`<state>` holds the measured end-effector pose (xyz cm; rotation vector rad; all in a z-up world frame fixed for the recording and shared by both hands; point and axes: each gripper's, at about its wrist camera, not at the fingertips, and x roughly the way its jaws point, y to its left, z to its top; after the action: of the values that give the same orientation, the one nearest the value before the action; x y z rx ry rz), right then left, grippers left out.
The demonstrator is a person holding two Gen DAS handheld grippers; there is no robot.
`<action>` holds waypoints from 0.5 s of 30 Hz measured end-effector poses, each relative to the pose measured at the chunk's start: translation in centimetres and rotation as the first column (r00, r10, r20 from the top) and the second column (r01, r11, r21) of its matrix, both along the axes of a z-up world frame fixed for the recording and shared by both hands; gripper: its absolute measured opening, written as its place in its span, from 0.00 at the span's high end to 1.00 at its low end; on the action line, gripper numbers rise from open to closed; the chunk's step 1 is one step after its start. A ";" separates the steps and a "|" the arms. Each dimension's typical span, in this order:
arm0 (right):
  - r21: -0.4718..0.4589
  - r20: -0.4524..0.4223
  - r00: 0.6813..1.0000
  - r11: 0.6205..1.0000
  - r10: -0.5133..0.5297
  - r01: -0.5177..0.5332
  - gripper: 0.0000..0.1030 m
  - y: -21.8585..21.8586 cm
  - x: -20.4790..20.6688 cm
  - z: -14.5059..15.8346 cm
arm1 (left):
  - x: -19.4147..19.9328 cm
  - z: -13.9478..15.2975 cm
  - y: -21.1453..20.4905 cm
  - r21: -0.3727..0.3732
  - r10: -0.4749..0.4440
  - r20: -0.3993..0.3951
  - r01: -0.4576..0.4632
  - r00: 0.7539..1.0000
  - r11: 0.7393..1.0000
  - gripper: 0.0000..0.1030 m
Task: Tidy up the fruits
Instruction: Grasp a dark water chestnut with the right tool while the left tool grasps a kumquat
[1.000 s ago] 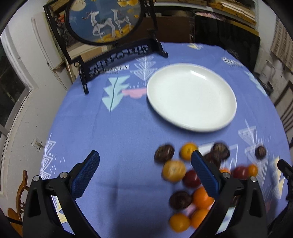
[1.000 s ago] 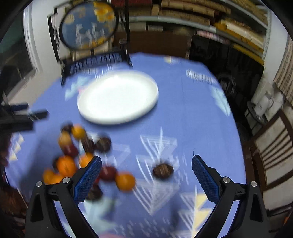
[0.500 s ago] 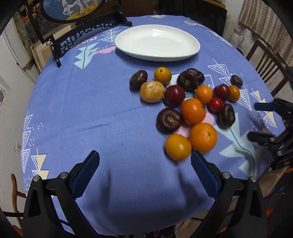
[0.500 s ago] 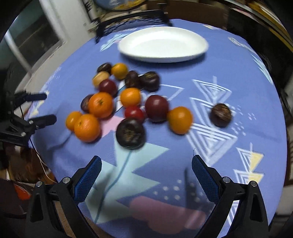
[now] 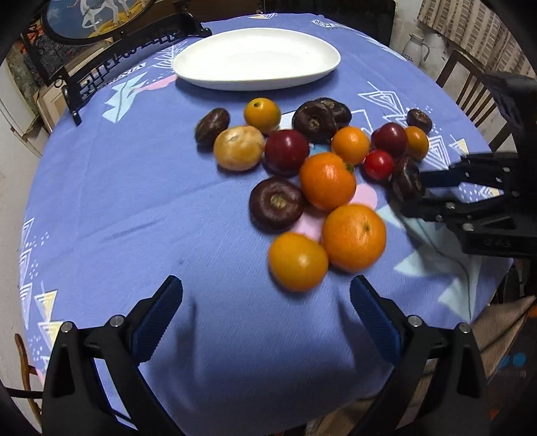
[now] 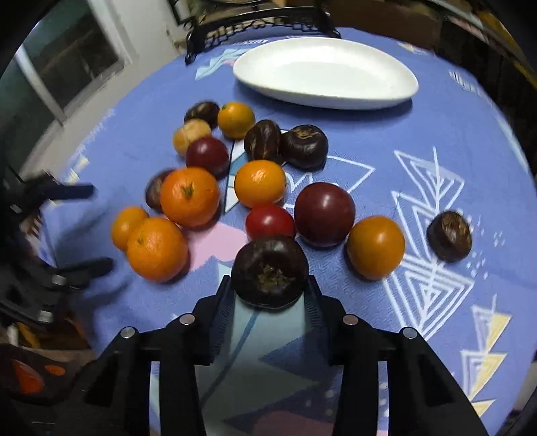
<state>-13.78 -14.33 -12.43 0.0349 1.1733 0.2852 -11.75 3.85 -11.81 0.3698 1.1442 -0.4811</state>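
Several fruits lie clustered on the blue cloth: oranges [image 5: 353,232], yellow-orange ones [image 5: 298,261], dark red plums [image 5: 286,151], a small red tomato [image 5: 378,164] and dark brown fruits [image 5: 276,204]. My right gripper [image 6: 270,285] is shut on a dark brown fruit [image 6: 269,270] at the near edge of the cluster; it also shows in the left wrist view [image 5: 406,178]. My left gripper [image 5: 265,312] is open and empty, just short of the nearest orange fruit. A white plate [image 5: 255,55] sits empty behind the fruits.
A dark carved stand with a round painted panel [image 5: 90,20] stands at the table's back left. One dark fruit [image 6: 449,235] lies apart at the right. Chairs [image 5: 470,90] stand beyond the right edge. The table edge is close in front.
Both grippers dropped low and came in toward the fruits. My right gripper moved forward and closed on the nearest dark brown fruit. My left gripper stayed open.
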 end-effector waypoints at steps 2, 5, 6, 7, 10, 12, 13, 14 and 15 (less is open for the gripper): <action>0.022 -0.009 1.000 0.999 -0.030 0.030 0.58 -0.7 -0.2 0.1 | 0.5 -0.2 -0.6 -0.019 0.002 -0.001 -0.002 1.000 1.000 0.04; 0.033 -0.028 0.998 0.998 -0.057 0.058 0.58 -1.7 -0.6 0.2 | 0.9 -0.2 -0.8 -0.064 -0.006 0.002 0.007 1.000 0.998 0.04; 0.042 -0.033 0.997 0.997 -0.063 0.065 0.58 -2.0 -0.8 0.2 | 0.9 -0.1 -0.8 -0.072 -0.016 0.007 0.016 1.000 0.997 0.04; 0.049 -0.040 0.997 0.996 -0.069 0.070 0.58 -2.2 -0.9 0.2 | 0.8 -0.1 -0.7 -0.083 -0.032 0.014 0.033 0.999 0.996 0.07; 0.052 -0.043 0.996 0.995 -0.081 0.084 0.58 -2.5 -1.2 0.3 | 0.8 -0.3 0.2 -0.127 -0.067 -0.006 0.066 0.998 0.990 0.21; 0.063 -0.046 0.995 0.994 -0.089 0.092 0.57 -2.8 -1.4 0.2 | 0.8 -0.4 0.7 -0.125 -0.067 -0.010 0.065 0.998 0.990 0.28; 0.066 -0.046 0.995 0.993 -0.090 0.093 0.57 -2.9 -1.6 0.2 | 0.9 -0.6 0.9 -0.117 -0.064 -0.017 0.061 0.998 0.991 0.29; 0.064 -0.044 0.995 0.994 -0.089 0.092 0.57 -2.9 -1.6 0.2 | 0.9 -0.8 1.1 -0.112 -0.055 -0.025 0.052 0.998 0.992 0.29; 0.062 -0.042 0.995 0.994 -0.087 0.089 0.57 -2.8 -1.5 0.3 | 1.1 -1.0 1.3 -0.119 -0.046 -0.038 0.041 0.998 0.992 0.28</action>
<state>-15.33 -17.18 -12.17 0.1479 1.1979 0.2445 -10.65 5.11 -12.77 0.2835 1.1432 -0.5939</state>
